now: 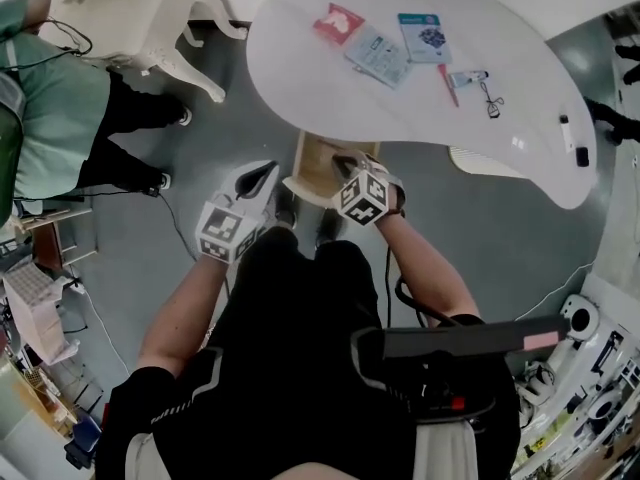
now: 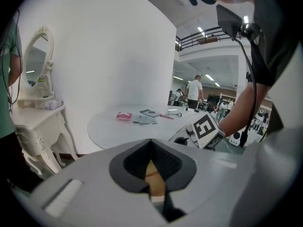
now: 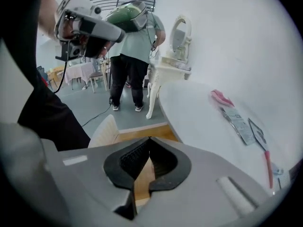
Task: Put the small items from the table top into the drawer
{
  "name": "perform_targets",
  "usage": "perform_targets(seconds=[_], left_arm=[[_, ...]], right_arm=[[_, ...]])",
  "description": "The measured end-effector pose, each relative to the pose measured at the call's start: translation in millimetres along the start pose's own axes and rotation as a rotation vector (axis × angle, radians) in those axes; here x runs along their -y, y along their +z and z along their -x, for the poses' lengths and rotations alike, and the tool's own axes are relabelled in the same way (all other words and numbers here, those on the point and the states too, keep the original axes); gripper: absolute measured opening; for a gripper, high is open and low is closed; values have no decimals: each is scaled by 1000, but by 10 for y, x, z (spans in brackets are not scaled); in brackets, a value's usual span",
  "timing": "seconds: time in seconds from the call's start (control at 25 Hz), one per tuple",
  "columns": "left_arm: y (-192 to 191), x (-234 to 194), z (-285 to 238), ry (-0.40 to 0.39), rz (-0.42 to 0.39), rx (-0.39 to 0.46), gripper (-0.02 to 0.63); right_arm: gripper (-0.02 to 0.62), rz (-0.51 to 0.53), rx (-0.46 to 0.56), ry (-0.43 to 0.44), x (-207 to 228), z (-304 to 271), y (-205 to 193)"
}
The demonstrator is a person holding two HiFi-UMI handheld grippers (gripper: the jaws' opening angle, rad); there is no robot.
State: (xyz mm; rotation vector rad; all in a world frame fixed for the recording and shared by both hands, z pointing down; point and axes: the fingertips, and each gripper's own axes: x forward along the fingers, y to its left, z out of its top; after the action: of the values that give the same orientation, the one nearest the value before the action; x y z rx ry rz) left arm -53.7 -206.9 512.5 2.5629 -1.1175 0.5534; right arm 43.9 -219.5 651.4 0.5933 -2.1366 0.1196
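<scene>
Hovering at the open drawer, the left gripper and right gripper are both closed and empty. Farther ahead on the bench, the pink packet, leaflets and red pen lie nearer the right gripper.

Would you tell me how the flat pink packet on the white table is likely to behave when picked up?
The flat pink packet lies low on the smooth white table, so it would probably slide when nudged and be hard to pinch by an edge. It looks like a thin wrapper, likely light and somewhat floppy.
</scene>
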Motion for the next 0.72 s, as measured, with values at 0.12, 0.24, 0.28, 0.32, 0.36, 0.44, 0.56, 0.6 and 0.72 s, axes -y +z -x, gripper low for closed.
perform_targets(seconds=[0.12, 0.24, 0.28, 0.32, 0.36, 0.44, 0.56, 0.6, 0.72], left_arm=[[42, 18, -22, -6, -35, -5, 0], [37, 94, -53, -19, -10, -3, 0], [50, 126, -69, -28, -2, -2, 0], [73, 149, -85, -37, 2, -1, 0], [107, 160, -98, -45, 0, 1, 0], [199, 157, -104, -58, -15, 12, 0], [352, 114, -43, -76, -35, 43, 0], [404, 85, -10, -79, -39, 56, 0], [554, -34, 107, -58, -45, 88, 0]], right_arm=[[3, -55, 38, -27, 94, 139, 27], [3, -118, 105, -55, 152, 348, 94], [3, -140, 125, -68, 178, 430, 110], [3, -162, 144, -84, 213, 512, 125], [3, -185, 163, -103, 255, 593, 145], [3, -239, 203, -145, 353, 758, 209], [3, -314, 276, -214, 492, 1018, 389], [3, -341, 304, -238, 533, 1107, 467], [2, -433, 397, -299, 617, 1382, 710]])
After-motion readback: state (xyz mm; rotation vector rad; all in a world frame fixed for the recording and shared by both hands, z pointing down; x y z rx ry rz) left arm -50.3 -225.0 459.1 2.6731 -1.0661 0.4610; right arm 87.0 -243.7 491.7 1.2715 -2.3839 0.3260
